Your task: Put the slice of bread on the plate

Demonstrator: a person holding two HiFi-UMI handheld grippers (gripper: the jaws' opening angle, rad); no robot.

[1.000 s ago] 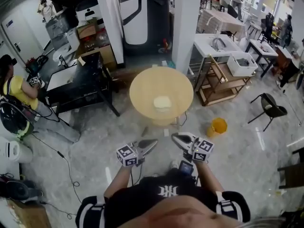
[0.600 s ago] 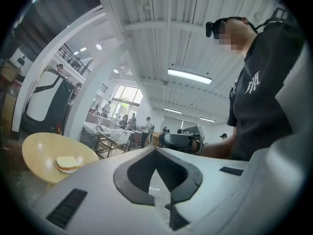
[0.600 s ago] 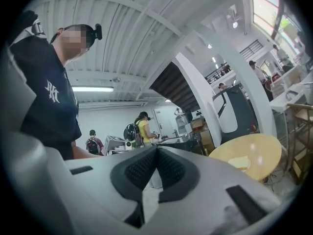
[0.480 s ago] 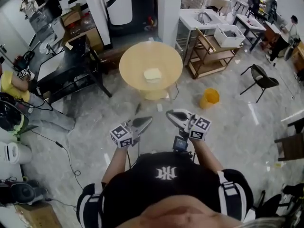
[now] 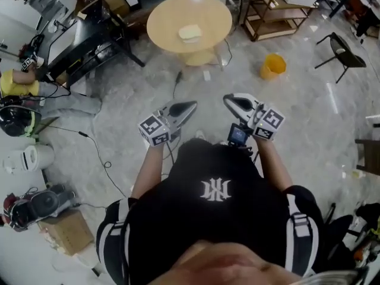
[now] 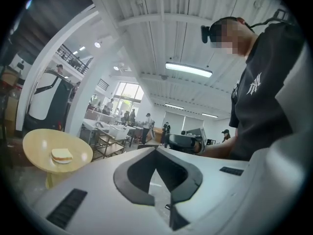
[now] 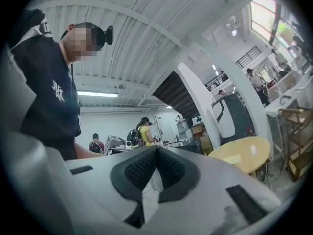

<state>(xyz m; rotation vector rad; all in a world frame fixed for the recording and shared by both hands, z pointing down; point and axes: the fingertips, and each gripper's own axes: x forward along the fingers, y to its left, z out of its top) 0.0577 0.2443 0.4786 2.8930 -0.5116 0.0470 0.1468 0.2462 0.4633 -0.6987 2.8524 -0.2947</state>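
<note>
A pale slice of bread lies on what looks like a small white plate in the middle of a round wooden table, far ahead of me at the top of the head view. My left gripper and right gripper are held side by side in front of my chest, over the floor and well short of the table. Both are shut with nothing between the jaws. The left gripper view shows the bread small at the lower left. In the right gripper view the bread is small at the right.
A yellow bucket stands on the floor right of the table. A black desk and a seated person are at the left, a wooden shelf cart and a black chair at the right. Cables run across the marble floor.
The table with the bread has slid toward the top of the head view and looks farther away. Both grippers stay together in front of my chest, still shut.
</note>
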